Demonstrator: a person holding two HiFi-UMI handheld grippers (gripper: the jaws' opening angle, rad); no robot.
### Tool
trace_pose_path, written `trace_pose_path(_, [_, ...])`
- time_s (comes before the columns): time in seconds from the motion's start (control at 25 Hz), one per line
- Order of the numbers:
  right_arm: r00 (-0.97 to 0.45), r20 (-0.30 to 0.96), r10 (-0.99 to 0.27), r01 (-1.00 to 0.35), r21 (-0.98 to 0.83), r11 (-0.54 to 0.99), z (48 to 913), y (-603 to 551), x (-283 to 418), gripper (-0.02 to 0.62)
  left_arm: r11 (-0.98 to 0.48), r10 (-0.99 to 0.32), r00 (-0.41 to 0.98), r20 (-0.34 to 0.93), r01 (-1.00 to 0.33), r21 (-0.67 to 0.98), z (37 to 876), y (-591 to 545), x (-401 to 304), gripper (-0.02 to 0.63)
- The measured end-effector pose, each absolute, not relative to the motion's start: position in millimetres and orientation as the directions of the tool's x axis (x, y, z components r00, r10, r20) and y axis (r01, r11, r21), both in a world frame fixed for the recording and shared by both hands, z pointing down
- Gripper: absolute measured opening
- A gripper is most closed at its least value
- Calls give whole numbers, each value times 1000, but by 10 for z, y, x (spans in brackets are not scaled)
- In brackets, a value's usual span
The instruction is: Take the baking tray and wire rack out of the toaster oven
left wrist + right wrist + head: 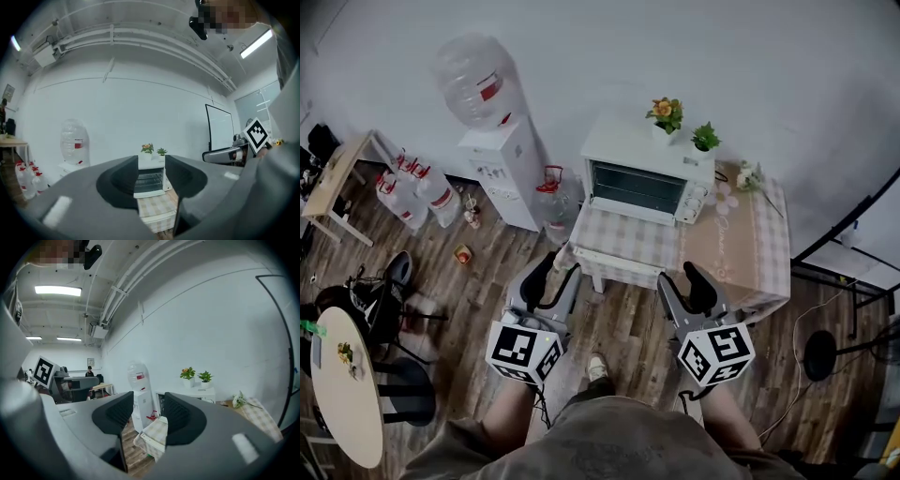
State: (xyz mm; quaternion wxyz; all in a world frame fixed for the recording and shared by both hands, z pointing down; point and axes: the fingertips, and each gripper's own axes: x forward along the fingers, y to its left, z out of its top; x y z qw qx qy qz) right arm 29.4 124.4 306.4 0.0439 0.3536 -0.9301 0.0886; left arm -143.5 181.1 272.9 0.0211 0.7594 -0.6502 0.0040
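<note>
Toaster oven [639, 183] upper centre, on checked table [741, 246].
Left gripper [555, 270] lower centre-left, jaws spread, nothing between; wire rack [149, 179] seen inside oven, baking tray not distinguishable; right gripper [684, 281] lower centre-right, jaws spread, empty. Both well apart from oven.

oven [642, 183]: 1 | plants [666, 114]: 2 (on oven) | floor jugs [439, 195]: maybe 4

White toaster oven [639, 173] sits upright at back-left of checked-cloth table [694, 248], close to wall. Door [149, 192] open, folded down flat in front. Cavity dark. Rack [148, 181] inside, level, horizontal wires showing. Tray: can't tell it apart from rack, too small and dim.
</note>
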Motion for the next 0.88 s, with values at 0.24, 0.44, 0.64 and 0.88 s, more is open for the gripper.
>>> trace_pose_path(0.24, [-731, 150, -666, -683, -167, 712, 3185, 752, -177, 216, -190, -980, 195, 28, -973, 129, 2834, 1248, -1896, 179])
trace_pose_path(0.44, [-694, 137, -707, -713, -267, 648, 3335, 387, -332, 216, -235, -968, 249, 27, -943, 237, 2973, 876, -2146, 179])
trace_pose_path(0.64, [-663, 150, -734, -730, -345, 589, 3511, 138, -329, 213, -254, -961, 276, 34, -922, 293, 3110, 598, -2250, 179])
trace_pose_path(0.88, [-640, 156, -752, -727, -439, 527, 3656, -153, -316, 213, -274, -952, 305, 26, -888, 370, 3228, 265, -2309, 179])
